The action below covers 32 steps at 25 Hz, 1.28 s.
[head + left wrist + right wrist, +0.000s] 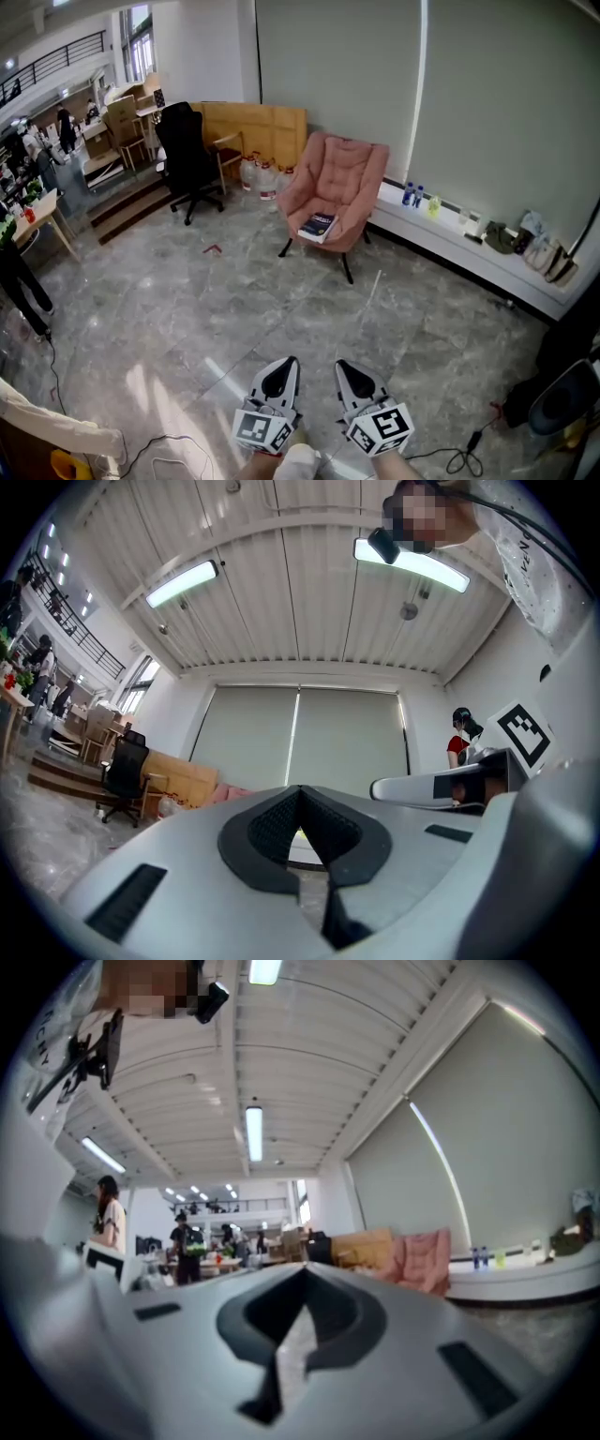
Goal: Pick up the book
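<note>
At far left we see a black swivel office chair [190, 159] on the grey marbled stone floor [187, 309]. Right of it stands a pink quilted fabric armchair [349, 173], and the dark blue rectangular book [318, 226] lies on its seat, near the front edge. Well apart from it, low in the head view, we hold the left hand-held gripper [284, 364] and the right hand-held gripper [343, 367] side by side, both clenched on nothing.

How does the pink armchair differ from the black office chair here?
The pink armchair is padded, stands on thin dark legs and holds the book. The black office chair has a star base, and no book shows on it. Both stand on the grey floor.
</note>
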Available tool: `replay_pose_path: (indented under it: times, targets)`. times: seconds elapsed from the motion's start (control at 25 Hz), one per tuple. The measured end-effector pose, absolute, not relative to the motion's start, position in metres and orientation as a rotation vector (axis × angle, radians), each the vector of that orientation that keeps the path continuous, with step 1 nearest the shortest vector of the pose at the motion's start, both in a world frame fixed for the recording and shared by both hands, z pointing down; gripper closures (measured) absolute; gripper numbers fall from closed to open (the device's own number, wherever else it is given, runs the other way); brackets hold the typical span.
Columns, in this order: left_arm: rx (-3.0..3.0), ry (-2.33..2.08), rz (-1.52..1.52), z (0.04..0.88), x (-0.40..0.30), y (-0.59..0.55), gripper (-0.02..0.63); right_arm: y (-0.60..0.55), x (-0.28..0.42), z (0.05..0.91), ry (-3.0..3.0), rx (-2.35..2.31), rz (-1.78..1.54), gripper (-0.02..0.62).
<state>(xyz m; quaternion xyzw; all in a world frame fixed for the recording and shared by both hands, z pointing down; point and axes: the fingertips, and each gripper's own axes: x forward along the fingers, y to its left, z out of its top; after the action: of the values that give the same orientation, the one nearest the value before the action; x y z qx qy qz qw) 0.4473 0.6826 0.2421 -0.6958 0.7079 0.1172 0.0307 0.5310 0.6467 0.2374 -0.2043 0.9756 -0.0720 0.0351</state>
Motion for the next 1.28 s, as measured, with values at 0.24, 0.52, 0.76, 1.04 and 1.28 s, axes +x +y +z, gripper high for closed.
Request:
replay_pose_path:
  times: [0.24, 0.52, 0.76, 1.04, 1.28]
  targets:
    - [-2.158, 2.168, 0.351, 0.242, 0.409, 0.640, 0.589, 0.605, 0.488, 0.236, 2.997, -0.625, -0.231, 0.583]
    - [-2.167, 2.169, 0.337, 0.247, 0.363, 0.606, 0.589, 0.572, 0.438, 0.243, 3.012, -0.624, -0.235, 0.583]
    - [-2.169, 2.174, 0.327, 0.254, 0.326, 0.584, 0.590, 0.545, 0.403, 0.252, 3.015, -0.637, -0.258, 0.583]
    - [-2.165, 2.181, 0.304, 0.261, 0.298, 0.574, 0.590, 0.527, 0.379, 0.258, 3.013, -0.651, -0.254, 0.583]
    - [-2.150, 2.218, 0.298, 0.268, 0.280, 0.579, 0.590, 0.522, 0.359, 0.263, 3.028, -0.633, -0.265, 0.583]
